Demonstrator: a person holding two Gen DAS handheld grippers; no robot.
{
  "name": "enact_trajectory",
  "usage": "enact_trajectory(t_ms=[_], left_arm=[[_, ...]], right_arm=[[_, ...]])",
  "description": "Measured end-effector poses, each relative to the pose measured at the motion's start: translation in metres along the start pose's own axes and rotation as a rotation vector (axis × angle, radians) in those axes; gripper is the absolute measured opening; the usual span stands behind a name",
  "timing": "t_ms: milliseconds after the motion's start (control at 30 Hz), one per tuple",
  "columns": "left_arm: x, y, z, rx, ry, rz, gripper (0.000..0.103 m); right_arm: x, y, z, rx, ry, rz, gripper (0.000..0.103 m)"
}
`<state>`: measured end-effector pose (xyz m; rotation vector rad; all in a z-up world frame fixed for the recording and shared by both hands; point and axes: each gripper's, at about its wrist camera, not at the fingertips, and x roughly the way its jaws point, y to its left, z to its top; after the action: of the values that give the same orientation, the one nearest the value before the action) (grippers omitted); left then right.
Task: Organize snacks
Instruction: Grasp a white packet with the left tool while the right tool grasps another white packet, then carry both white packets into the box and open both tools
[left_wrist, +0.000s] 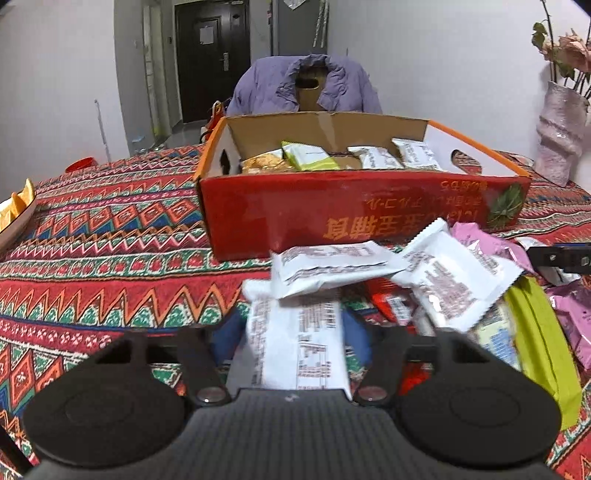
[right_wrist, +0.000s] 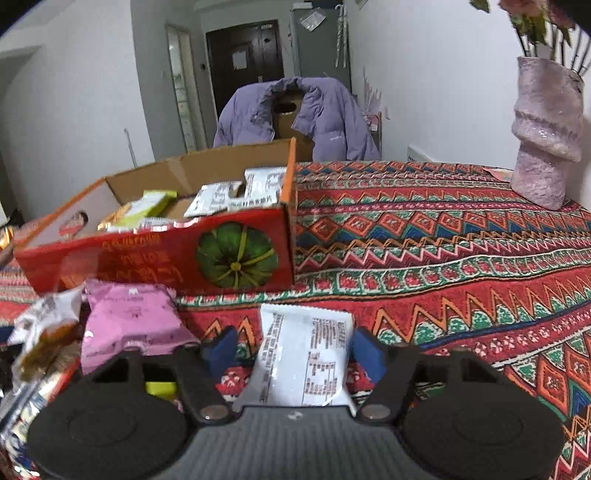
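A red cardboard box (left_wrist: 332, 210) stands open on the patterned tablecloth and holds several snack packets (left_wrist: 376, 157). It also shows in the right wrist view (right_wrist: 155, 258). My left gripper (left_wrist: 293, 334) has its blue pads against the two sides of a white snack packet (left_wrist: 299, 347), at the near edge of a loose pile of packets (left_wrist: 443, 280). My right gripper (right_wrist: 293, 349) has a white snack packet (right_wrist: 303, 358) between its blue pads, with the left pad standing a little apart from it. A pink packet (right_wrist: 129, 317) lies to its left.
A pink vase (right_wrist: 546, 133) with flowers stands at the table's far right. A chair with a purple jacket (left_wrist: 306, 88) is behind the table. A tray with orange pieces (left_wrist: 14, 214) sits at the left edge. The other gripper's black finger (left_wrist: 557, 258) shows at right.
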<state>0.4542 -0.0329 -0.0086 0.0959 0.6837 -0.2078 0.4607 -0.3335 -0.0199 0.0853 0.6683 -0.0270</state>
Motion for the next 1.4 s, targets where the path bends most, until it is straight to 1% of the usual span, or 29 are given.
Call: enact_trajectory(t_ms=[33, 100, 200, 267, 367, 467, 600, 700, 800, 900, 1000, 1133, 1300, 1400], left_arm=[[0.0, -0.002, 0.0, 0.006, 0.0, 0.001, 0.049], [-0.002, -0.006, 0.001, 0.016, -0.003, -0.011, 0.044], [-0.007, -0.006, 0.0, 0.013, 0.008, -0.037, 0.042], [-0.013, -0.006, -0.001, 0.018, 0.012, -0.027, 0.042], [-0.035, 0.001, -0.002, -0.006, -0.011, -0.016, 0.042], [-0.066, 0.008, -0.006, -0.044, -0.042, -0.006, 0.042], [-0.112, 0.01, -0.019, -0.078, -0.085, 0.035, 0.042], [-0.146, 0.005, -0.031, -0.105, -0.113, 0.03, 0.042], [-0.178, -0.004, -0.041, -0.103, -0.148, 0.026, 0.042], [-0.201, -0.013, -0.048, -0.101, -0.175, 0.011, 0.042], [-0.215, -0.024, -0.053, -0.096, -0.185, -0.027, 0.042], [-0.226, -0.039, -0.06, -0.072, -0.191, -0.068, 0.042], [-0.232, -0.047, -0.06, -0.061, -0.205, -0.078, 0.042], [-0.23, -0.047, -0.059, -0.065, -0.203, -0.076, 0.042]], right_arm=[[0.0, 0.002, 0.0, -0.016, -0.003, -0.006, 0.049], [-0.001, 0.002, 0.0, -0.014, -0.006, 0.009, 0.045], [-0.002, 0.002, 0.001, -0.021, -0.014, 0.021, 0.041], [-0.008, 0.003, 0.003, -0.028, -0.029, 0.027, 0.04], [-0.026, 0.005, 0.008, -0.045, -0.08, 0.021, 0.04], [-0.052, 0.006, 0.011, -0.056, -0.133, 0.051, 0.04], [-0.096, 0.017, 0.008, -0.096, -0.184, 0.086, 0.04], [-0.133, 0.026, -0.005, -0.108, -0.209, 0.134, 0.04], [-0.165, 0.033, -0.025, -0.094, -0.208, 0.18, 0.04], [-0.191, 0.04, -0.047, -0.087, -0.201, 0.218, 0.04], [-0.211, 0.044, -0.066, -0.085, -0.201, 0.238, 0.04], [-0.225, 0.044, -0.082, -0.067, -0.193, 0.246, 0.04], [-0.232, 0.04, -0.087, -0.065, -0.196, 0.247, 0.04], [-0.229, 0.04, -0.086, -0.065, -0.195, 0.245, 0.04]])
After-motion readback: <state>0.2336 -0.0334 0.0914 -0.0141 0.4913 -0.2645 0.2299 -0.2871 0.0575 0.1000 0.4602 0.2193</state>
